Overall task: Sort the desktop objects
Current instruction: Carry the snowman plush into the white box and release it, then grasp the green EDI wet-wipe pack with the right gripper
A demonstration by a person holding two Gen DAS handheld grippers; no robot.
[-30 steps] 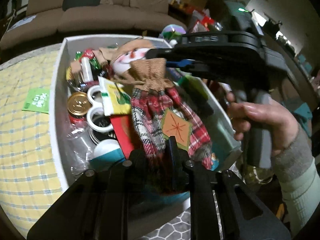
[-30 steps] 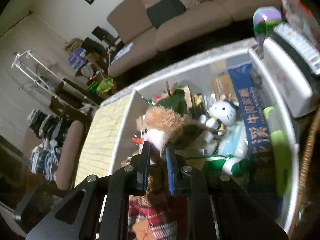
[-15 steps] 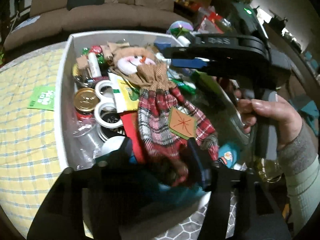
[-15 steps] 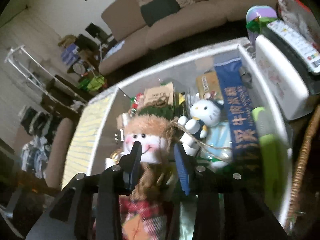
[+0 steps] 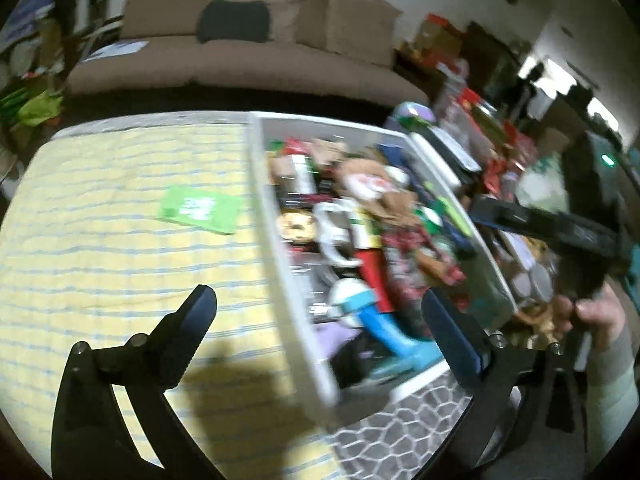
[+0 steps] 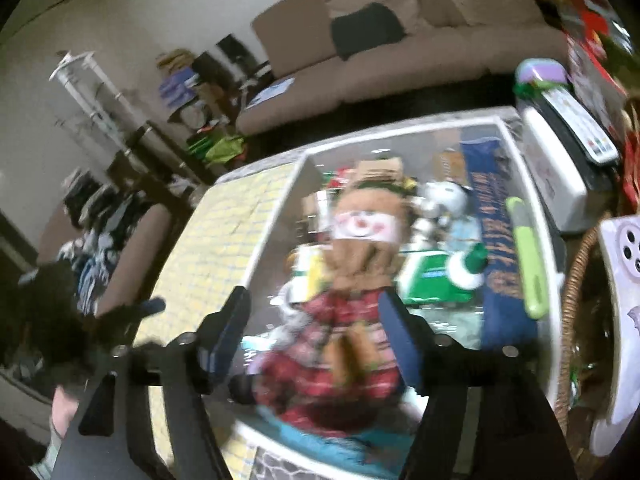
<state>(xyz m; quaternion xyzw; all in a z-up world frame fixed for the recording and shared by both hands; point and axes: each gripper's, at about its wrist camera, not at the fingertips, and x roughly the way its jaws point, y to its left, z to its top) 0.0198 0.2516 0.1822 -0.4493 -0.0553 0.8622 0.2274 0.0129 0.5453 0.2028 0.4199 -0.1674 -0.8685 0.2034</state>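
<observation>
A snowman doll in a red plaid dress with a brown scarf lies on top of the clutter in the white bin. It also shows, blurred, in the left wrist view. My right gripper is open and empty, with its fingers on either side of the doll's body, above it. My left gripper is open wide and empty, pulled back over the bin's near left wall. A green card lies on the yellow checked cloth left of the bin.
The bin holds several items: a white cat figure, a blue banner, a green bottle, tape rolls, a gold lid. A white box with a remote and a wicker basket stand right of the bin.
Both grippers opened and let go of the doll, which now lies in the bin. Both grippers drew back; the left one swung left over the cloth.
</observation>
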